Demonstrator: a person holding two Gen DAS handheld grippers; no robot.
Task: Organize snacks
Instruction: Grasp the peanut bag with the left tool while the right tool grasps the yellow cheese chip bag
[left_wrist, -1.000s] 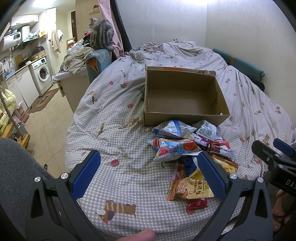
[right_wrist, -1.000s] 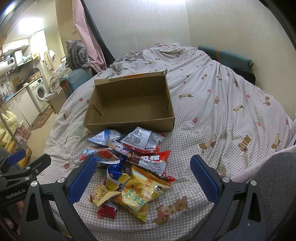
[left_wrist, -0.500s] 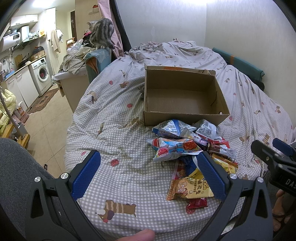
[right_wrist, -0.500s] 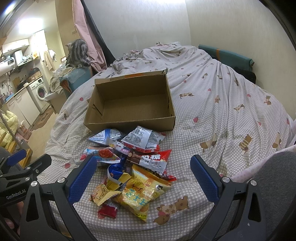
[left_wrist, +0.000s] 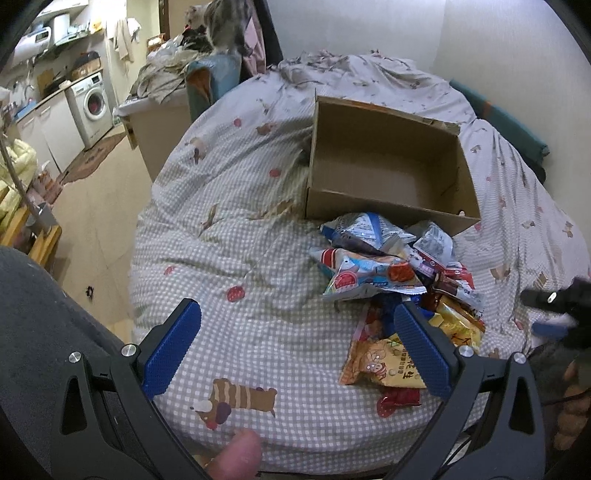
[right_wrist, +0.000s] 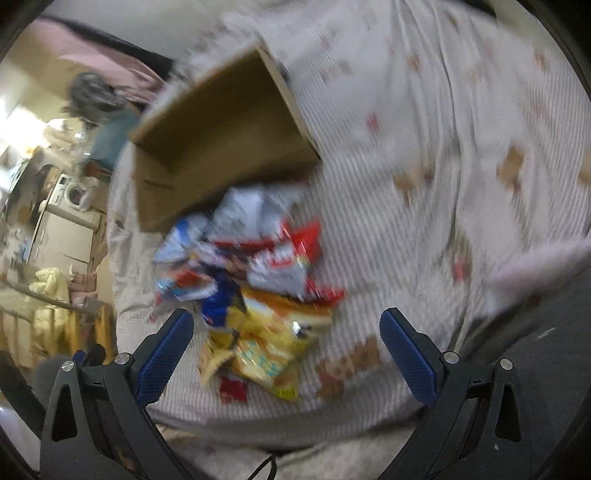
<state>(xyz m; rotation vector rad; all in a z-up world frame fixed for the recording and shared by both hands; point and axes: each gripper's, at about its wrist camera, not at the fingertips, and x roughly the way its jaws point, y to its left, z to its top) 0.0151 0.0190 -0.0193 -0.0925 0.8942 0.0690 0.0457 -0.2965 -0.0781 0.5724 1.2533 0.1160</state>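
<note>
While the left gripper (left_wrist: 295, 347) has barely shifted over the checked bedcover (left_wrist: 229, 258), fingers spread and holding nothing, the cardboard box (left_wrist: 384, 166) sits further back, empty. Snack packets (left_wrist: 373, 273) lie heaped against its near wall, none packed yet. Right gripper (right_wrist: 286, 350), also spread and empty, has swung hard since half a second ago; its view is smeared, yellow packet (right_wrist: 269, 347) between the fingers. Likely the first pickup is starting.
</note>
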